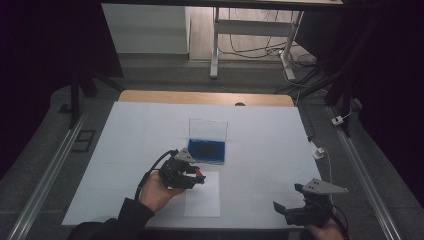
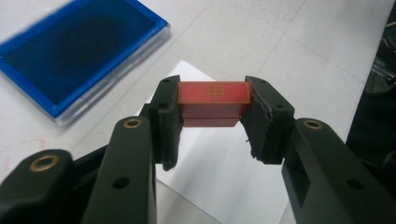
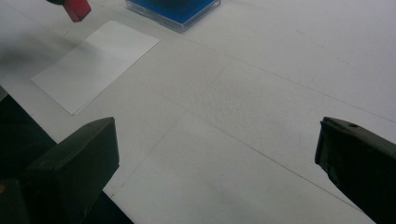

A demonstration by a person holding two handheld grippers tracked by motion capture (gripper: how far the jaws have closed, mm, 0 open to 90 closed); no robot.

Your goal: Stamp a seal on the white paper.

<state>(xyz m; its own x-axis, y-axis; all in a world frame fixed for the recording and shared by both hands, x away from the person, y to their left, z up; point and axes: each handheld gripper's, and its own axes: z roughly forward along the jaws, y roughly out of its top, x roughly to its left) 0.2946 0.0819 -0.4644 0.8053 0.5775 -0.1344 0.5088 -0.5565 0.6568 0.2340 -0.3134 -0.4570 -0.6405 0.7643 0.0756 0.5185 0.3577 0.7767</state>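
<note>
We open on the white table cover (image 1: pixel 150 130), and everything here we place against one landmark, the blue ink pad (image 1: pixel 206 150) lying open in its clear case near the middle. On the near side of that pad lies a white sheet of paper (image 1: pixel 202 195), its long axis running from the pad toward us, its far edge just short of the case. Over that far end of the sheet, just beside the pad's near left corner, we have the left gripper (image 1: pixel 199 175), and its jaws are clamped on the red stamp (image 2: pixel 214 100). In the left gripper view the stamp sits crosswise between the pads, long axis running from jaw to jaw, its top face with the gold mark turned up at the camera. The paper lies straight beneath it; the pad is off to the upper left and apart. So, in our judgement, the coming move turns on down, not sideways: the sheet is the nearer target. Well away from the pad, at the near right corner, our right gripper (image 1: pixel 285 209) waits with jaws wide apart, holding nothing.
</note>
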